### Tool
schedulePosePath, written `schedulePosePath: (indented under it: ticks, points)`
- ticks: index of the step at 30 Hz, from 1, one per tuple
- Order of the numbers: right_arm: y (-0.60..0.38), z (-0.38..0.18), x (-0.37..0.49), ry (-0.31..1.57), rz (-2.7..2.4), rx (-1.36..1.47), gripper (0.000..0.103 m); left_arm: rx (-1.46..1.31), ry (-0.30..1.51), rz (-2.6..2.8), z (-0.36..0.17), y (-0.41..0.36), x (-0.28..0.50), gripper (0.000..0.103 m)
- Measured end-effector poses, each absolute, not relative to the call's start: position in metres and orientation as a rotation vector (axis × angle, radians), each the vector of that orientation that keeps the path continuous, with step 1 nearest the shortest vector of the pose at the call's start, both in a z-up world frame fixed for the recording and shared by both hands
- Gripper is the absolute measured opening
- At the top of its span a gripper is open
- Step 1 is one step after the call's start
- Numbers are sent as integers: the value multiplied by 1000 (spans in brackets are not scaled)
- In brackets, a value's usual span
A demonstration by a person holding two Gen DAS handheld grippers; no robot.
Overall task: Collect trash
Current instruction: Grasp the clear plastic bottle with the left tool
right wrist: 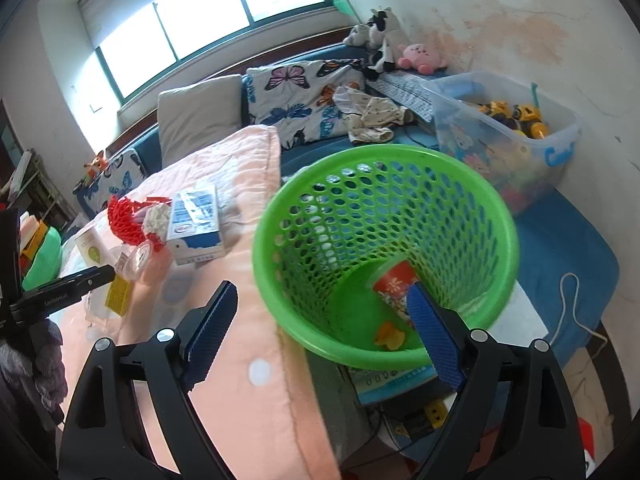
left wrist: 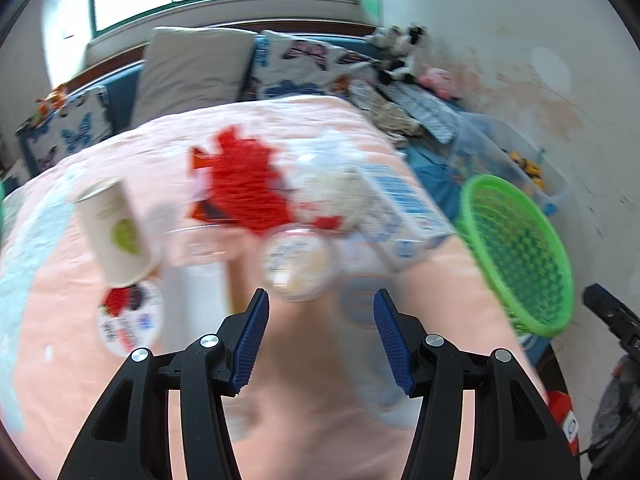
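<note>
Reaching for more trash
Both tongs (left wrist: 320,316) (right wrist: 322,312) are gaping empty; left is nearing the lidded cup (left wrist: 296,264) beside the green basket (right wrist: 508,236); gripping comes next.

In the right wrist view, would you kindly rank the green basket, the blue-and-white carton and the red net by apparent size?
1. green basket, though nearest the camera
2. blue-and-white carton
3. red net, partly hidden
</note>
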State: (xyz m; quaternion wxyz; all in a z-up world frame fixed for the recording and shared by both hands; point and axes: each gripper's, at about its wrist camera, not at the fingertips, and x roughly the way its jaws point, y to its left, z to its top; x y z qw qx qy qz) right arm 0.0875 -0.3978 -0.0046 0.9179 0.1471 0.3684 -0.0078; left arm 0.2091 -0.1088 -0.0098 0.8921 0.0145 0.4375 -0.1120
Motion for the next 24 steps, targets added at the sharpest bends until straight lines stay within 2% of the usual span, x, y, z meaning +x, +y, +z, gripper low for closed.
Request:
schedulePosePath:
  ticks: [2,3,11,24]
  points:
    - [-391,-3,91,758,0,294,87,39,895,-187,-10,-95,210,54]
    - [-387,-2,93,759,7,291,87,42,889,-167,-11,-87,212,58]
    - [-362,2,106,762,57,254,87,26,915,-93,-25,-43,228,58]
    - [-340,-2,122,785,103,220,87,25,994,-114,-51,-45,250,58]
